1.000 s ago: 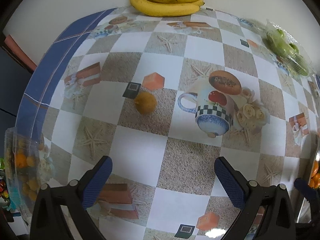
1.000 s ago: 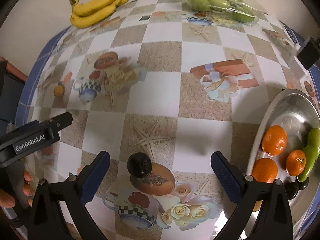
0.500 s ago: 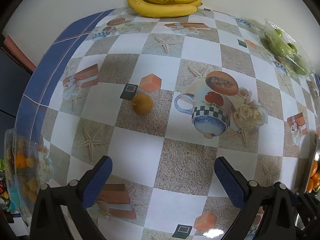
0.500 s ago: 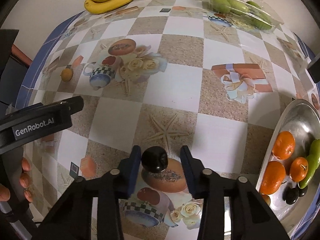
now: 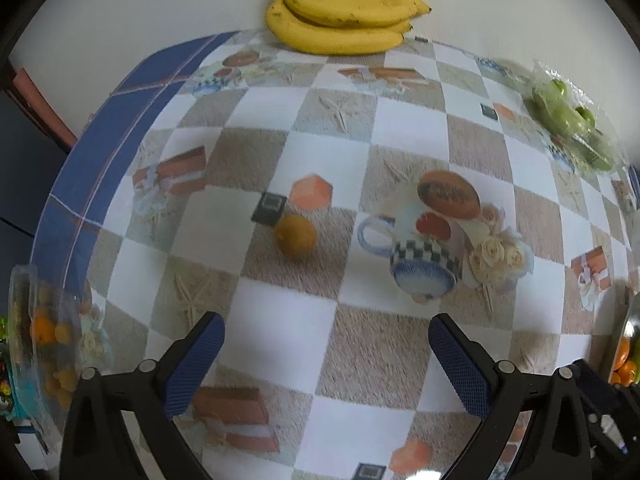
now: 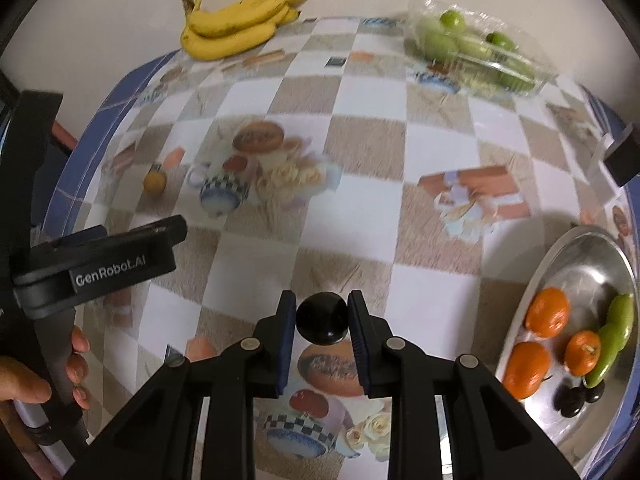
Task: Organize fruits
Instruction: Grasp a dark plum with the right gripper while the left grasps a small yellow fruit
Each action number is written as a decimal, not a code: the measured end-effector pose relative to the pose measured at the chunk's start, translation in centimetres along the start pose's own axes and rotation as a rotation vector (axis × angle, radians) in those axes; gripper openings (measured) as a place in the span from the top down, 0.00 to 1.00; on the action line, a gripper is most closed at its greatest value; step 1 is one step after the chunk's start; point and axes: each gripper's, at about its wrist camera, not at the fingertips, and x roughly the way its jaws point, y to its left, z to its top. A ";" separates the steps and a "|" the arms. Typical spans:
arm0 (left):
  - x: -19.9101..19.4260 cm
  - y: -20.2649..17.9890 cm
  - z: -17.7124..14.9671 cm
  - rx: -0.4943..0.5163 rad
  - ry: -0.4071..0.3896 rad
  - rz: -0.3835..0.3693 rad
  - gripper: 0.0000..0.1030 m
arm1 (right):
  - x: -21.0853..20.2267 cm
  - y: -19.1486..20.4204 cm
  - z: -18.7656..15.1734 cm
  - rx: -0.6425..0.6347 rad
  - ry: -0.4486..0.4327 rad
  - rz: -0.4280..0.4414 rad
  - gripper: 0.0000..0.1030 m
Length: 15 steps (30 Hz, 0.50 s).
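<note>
Looks like a home dining or kitchen table, not a lab or shop. Table (image 6: 432, 160) is covered w/ a printed oilcloth: beige & white checks, pics of mugs, roses, starfish, gift boxes, plus a blue border at the edge. It sits against a plain pale wall (image 5: 140, 12). Household fruit lies around: banana bunch (image 5: 340, 20) at the wall, clear plastic clamshell of green fruit (image 6: 480, 48), a metal bowl (image 6: 592, 256) w/ tangerines (image 6: 548, 312), green mangoes and dark plums. A small yellowish fruit (image 5: 296, 236) sits loose on the cloth. Another clear pack of small orange fruit (image 5: 44, 336) is at the table's left edge.
</note>
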 end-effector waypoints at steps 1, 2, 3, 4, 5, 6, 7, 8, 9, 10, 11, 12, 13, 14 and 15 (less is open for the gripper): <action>0.1 0.3 0.2 -0.001 -0.008 -0.004 0.00 | -0.1 -0.1 0.3 0.003 -0.008 -0.003 0.74; 0.3 0.6 0.5 -0.006 -0.009 -0.005 0.01 | -0.2 -0.3 0.5 0.007 -0.015 -0.003 0.74; 0.5 1.1 0.8 -0.016 -0.010 -0.013 0.02 | -0.3 -0.5 0.7 0.011 -0.023 -0.004 0.74; 0.7 1.4 1.1 -0.026 -0.009 -0.022 0.05 | -0.4 -0.7 1.0 0.016 -0.031 -0.007 0.74; 0.8 1.7 1.3 -0.035 -0.006 -0.036 0.07 | -0.4 -0.8 1.2 0.018 -0.036 -0.010 0.74; 1.0 2.0 1.7 -0.042 -0.003 -0.047 0.10 | -0.3 -0.8 1.4 0.018 -0.041 -0.013 0.74; 1.2 2.2 1.9 -0.043 0.001 -0.045 0.12 | -0.2 -0.7 1.6 0.011 -0.045 -0.020 0.74; 1.5 2.4 2.4 -0.038 0.007 -0.035 0.15 | -0.1 -0.6 1.7 0.004 -0.047 -0.025 0.74; 1.6 2.5 2.6 -0.035 0.010 -0.030 0.21 | -0.1 -0.6 1.8 -0.001 -0.045 -0.025 0.74; 1.7 2.5 2.8 -0.034 0.012 -0.029 0.27 | -0.1 -0.6 1.8 -0.003 -0.042 -0.021 0.74; 1.9 2.6 3.0 -0.036 0.018 -0.031 0.29 | 0.1 -0.6 1.9 -0.004 -0.040 -0.019 0.74; 2.1 2.7 3.2 -0.036 0.021 -0.033 0.33 | 0.1 -0.6 1.9 -0.005 -0.039 -0.019 0.74; 2.2 2.8 3.3 -0.037 0.024 -0.038 0.40 | 0.2 -0.7 2.0 -0.005 -0.038 -0.021 0.74; 2.4 2.8 3.5 -0.041 0.028 -0.046 0.43 | 0.3 -0.7 2.0 -0.004 -0.036 -0.021 0.74; 2.6 2.8 3.6 -0.044 0.033 -0.053 0.50 | 0.4 -0.7 2.1 -0.004 -0.033 -0.019 0.74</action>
